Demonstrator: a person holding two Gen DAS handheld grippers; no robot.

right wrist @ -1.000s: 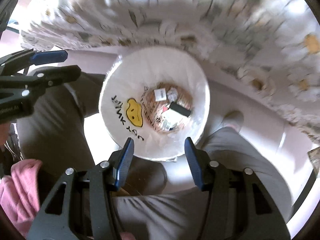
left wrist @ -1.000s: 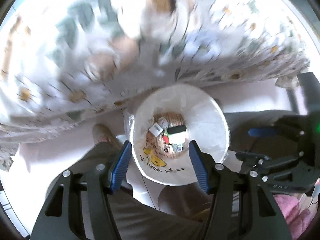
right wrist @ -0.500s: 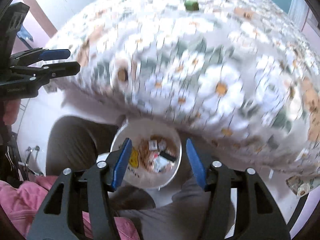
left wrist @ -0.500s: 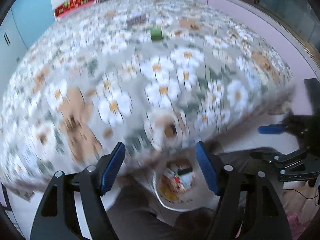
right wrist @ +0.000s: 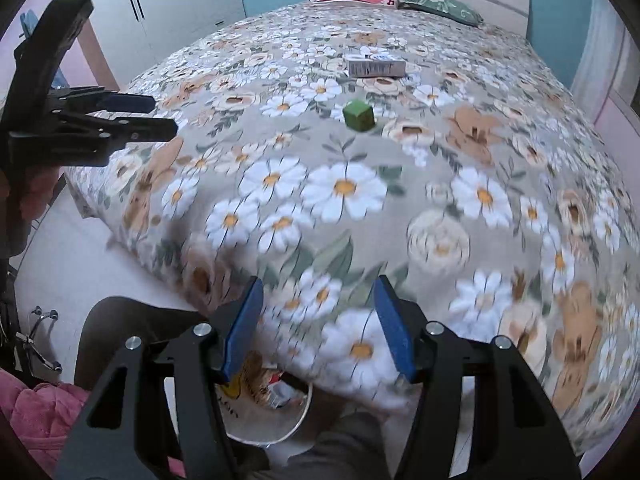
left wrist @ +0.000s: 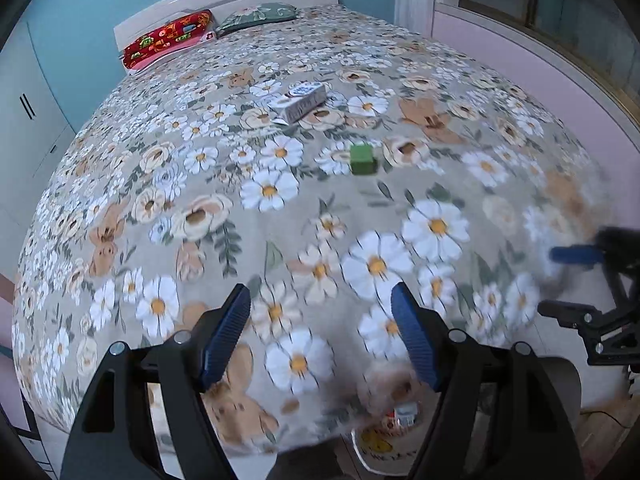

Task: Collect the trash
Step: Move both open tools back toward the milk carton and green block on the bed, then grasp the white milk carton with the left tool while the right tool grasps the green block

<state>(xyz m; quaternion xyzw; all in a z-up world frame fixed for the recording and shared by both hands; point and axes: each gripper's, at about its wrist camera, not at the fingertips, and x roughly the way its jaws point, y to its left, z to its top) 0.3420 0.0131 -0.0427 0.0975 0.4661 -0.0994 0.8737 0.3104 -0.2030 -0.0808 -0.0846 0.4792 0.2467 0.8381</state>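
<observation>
Fingers of the left gripper [left wrist: 320, 336] and right gripper [right wrist: 318, 326] stand spread and empty above the bed [right wrist: 460, 184], between pickups. Remaining trash, a green cube [right wrist: 359, 116] and small carton [right wrist: 375, 66], lies farther up; reaching there comes next.
</observation>
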